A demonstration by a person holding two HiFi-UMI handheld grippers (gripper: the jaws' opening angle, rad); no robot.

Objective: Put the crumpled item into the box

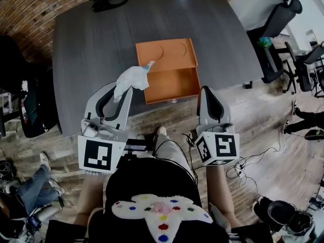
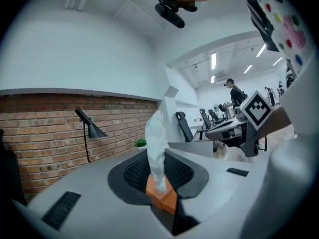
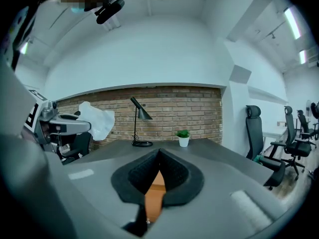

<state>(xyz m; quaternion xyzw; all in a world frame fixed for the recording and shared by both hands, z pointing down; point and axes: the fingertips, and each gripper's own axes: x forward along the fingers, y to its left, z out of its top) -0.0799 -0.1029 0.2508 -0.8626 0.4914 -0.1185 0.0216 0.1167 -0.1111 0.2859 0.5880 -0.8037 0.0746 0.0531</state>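
we log: crumpled item (image 1: 130,79) clamped in left gripper (image 1: 124,91), near the open orange box (image 1: 172,85), not yet inside. right gripper (image 1: 208,92) closed on nothing. placement and release remain.

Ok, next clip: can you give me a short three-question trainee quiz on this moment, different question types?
1. True or false: the orange box on the table lies open.
2. Which gripper grips the crumpled white item: A left, B right, C neither?
3. Fill in: the right gripper has its jaws ____, with nothing between them.

Key: 1 true; 2 A, the left gripper; 3 shut.
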